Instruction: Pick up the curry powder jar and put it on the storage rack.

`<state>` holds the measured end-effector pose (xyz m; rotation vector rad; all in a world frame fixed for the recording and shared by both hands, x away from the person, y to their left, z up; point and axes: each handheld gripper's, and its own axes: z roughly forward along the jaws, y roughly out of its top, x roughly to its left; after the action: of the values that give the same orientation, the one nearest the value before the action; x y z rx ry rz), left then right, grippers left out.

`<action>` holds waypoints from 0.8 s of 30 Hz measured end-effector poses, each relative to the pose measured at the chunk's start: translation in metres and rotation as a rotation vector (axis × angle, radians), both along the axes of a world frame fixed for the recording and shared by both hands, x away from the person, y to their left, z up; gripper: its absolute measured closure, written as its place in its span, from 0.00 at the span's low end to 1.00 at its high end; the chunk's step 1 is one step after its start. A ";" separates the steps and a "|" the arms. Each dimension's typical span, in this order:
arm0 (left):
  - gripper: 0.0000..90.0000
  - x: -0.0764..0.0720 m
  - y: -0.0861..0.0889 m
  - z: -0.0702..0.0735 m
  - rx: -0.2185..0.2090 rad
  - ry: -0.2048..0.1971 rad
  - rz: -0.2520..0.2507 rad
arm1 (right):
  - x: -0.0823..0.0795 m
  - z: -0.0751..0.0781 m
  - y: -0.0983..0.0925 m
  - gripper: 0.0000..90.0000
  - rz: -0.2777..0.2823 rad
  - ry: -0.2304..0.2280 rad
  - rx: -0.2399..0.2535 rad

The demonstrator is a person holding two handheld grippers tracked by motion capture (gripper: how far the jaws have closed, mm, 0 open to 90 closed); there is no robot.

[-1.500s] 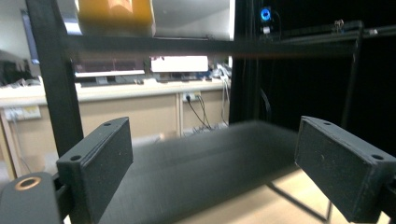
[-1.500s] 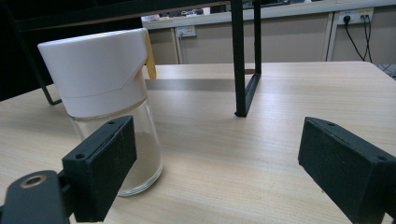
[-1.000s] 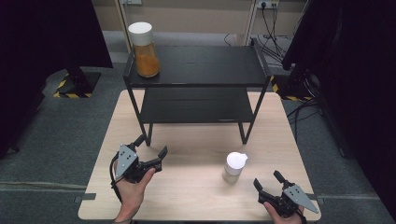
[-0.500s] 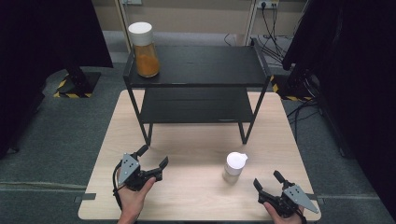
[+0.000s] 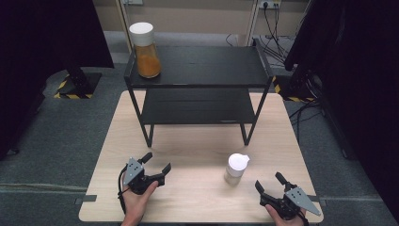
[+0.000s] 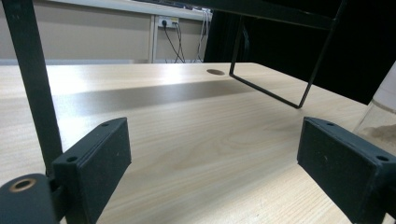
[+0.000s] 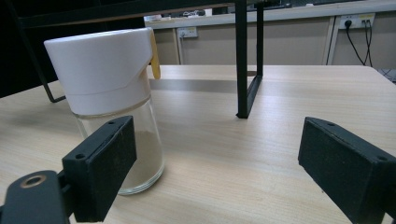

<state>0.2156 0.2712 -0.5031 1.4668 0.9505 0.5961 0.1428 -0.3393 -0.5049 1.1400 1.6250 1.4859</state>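
Note:
A small glass shaker jar (image 5: 235, 168) with a white lid stands on the wooden table (image 5: 197, 146), front right of centre. My right gripper (image 5: 268, 181) rests open just right of it and nearer the front edge. In the right gripper view the jar (image 7: 112, 107) stands behind the left pad, outside the gap, and holds pale powder. My left gripper (image 5: 157, 161) is open low over the table at the front left, nothing between its pads (image 6: 98, 163). The jar's glass (image 6: 380, 121) shows at the right edge of the left gripper view.
A black two-tier rack (image 5: 197, 84) stands across the back half of the table. A tall jar with orange contents (image 5: 146, 50) and a white lid sits on its top shelf, left end. A rack leg (image 6: 35, 79) stands close by my left gripper; another leg (image 7: 243, 60) is ahead of my right gripper.
My left gripper has sunk toward the table and drawn back toward the front edge. The right gripper and the small jar have stayed where they were.

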 end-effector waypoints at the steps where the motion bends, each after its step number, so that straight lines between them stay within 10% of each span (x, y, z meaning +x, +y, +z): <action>1: 0.10 0.001 0.000 -0.001 0.000 0.003 -0.004 | 0.000 0.000 0.000 0.13 0.000 -0.002 0.000; 24: 0.10 0.004 0.002 -0.010 -0.021 0.018 -0.013 | -0.001 -0.001 0.001 0.13 -0.005 -0.007 0.004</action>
<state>0.2192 0.2733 -0.5133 1.4607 0.9577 0.5634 0.1417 -0.3388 -0.5062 1.1386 1.6143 1.4889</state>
